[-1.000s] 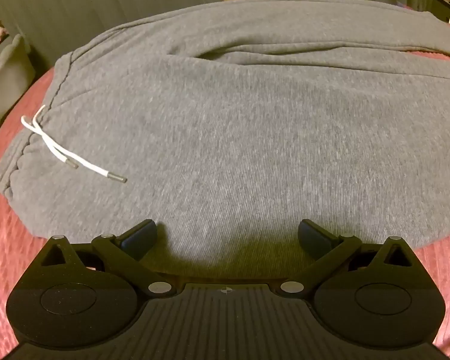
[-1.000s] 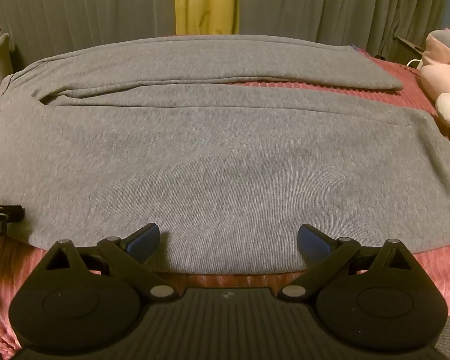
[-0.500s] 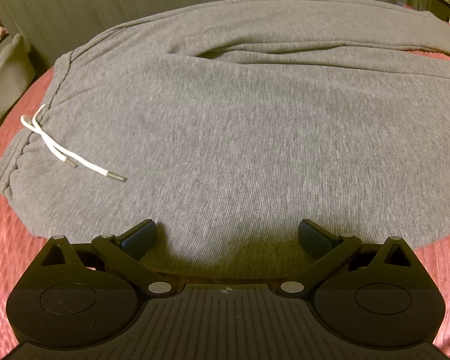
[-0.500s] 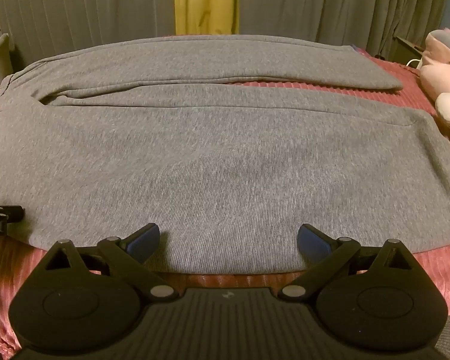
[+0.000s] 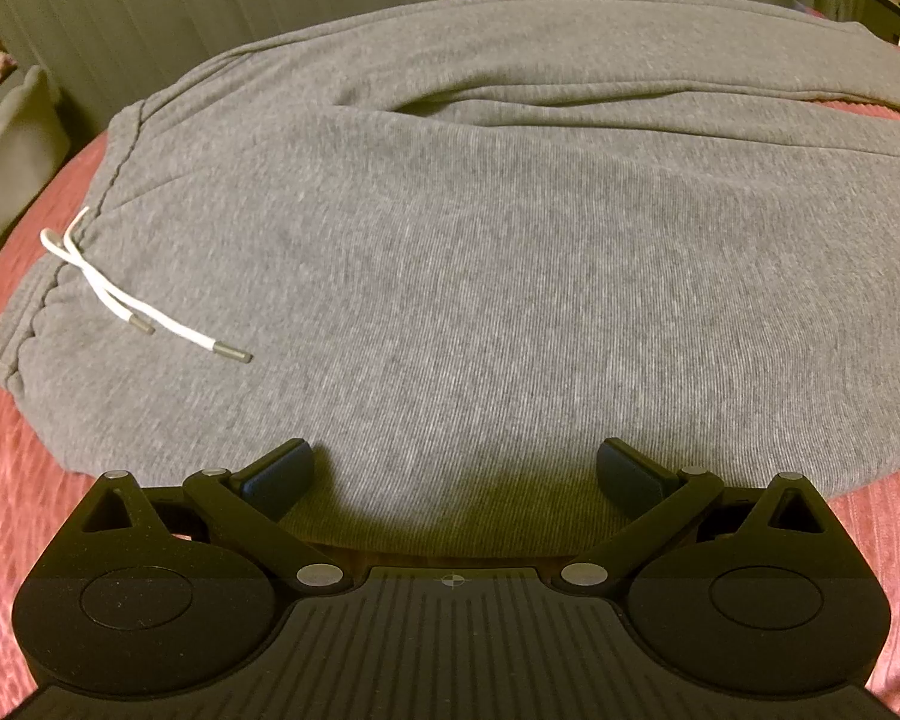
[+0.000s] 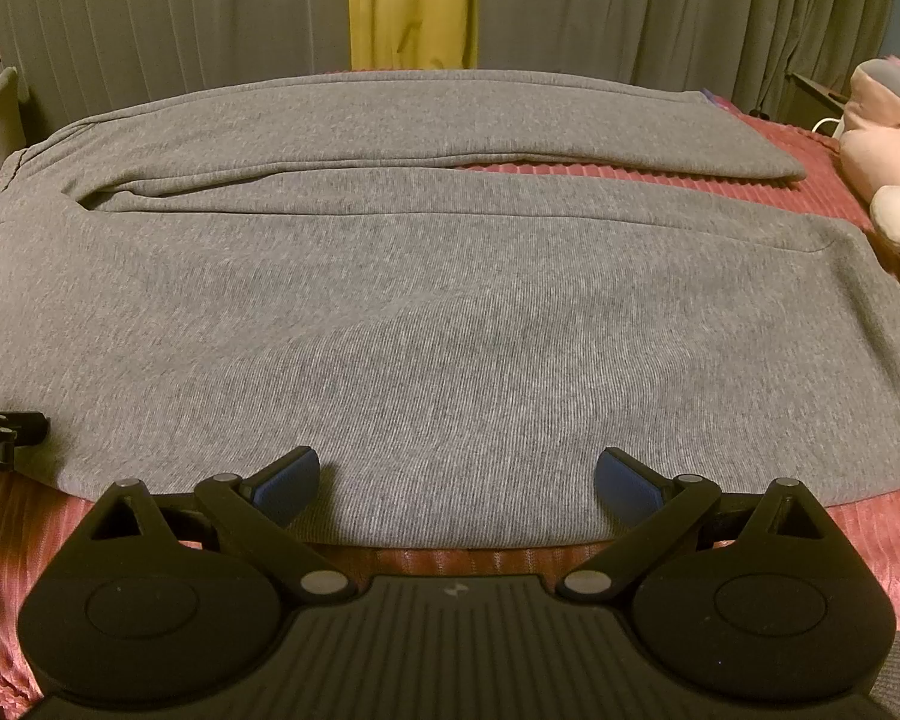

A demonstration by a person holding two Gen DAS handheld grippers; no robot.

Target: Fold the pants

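Note:
Grey sweatpants (image 5: 480,252) lie flat on a pink bedspread (image 5: 6,480), waistband to the left with a white drawstring (image 5: 126,300). Both legs stretch to the right, the far leg (image 6: 450,126) behind the near leg (image 6: 450,324). My left gripper (image 5: 456,474) is open, its fingers spread over the near edge of the pants close to the waist. My right gripper (image 6: 456,474) is open over the near edge of the near leg. The left gripper's tip shows at the left edge of the right wrist view (image 6: 6,432).
Grey curtains (image 6: 660,6) with a yellow strip (image 6: 411,0) hang behind the bed. Pink plush toys (image 6: 888,144) sit at the bed's right edge. A grey object (image 5: 12,144) stands at the far left.

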